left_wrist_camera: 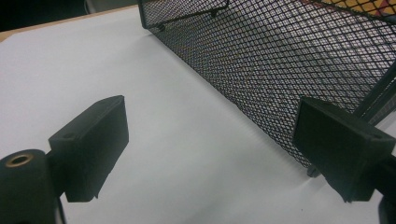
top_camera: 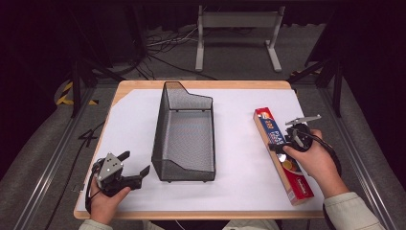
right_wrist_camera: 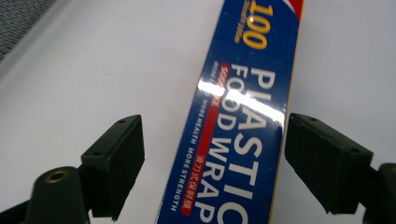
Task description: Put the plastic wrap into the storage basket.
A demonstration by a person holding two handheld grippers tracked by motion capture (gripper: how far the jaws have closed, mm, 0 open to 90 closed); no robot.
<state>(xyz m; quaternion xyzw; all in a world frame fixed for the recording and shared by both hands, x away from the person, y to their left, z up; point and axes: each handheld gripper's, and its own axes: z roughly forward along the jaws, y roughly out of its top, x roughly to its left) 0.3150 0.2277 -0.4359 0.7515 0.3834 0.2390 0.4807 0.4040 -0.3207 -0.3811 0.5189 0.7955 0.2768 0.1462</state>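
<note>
My right gripper point(right_wrist_camera: 212, 163) hangs over the plastic wrap box point(right_wrist_camera: 243, 126), jaws spread wide on either side of it and not yet touching; the box lies flat on the table point(top_camera: 239, 158) near its right edge. I judge it light, stiff cardboard with a glossy, slippery skin, long enough to swing; so I should clamp across its narrow width near the middle. My left gripper point(top_camera: 135, 168) rests with jaws released and empty, beside the mesh basket point(top_camera: 184, 132) farther in.
</note>
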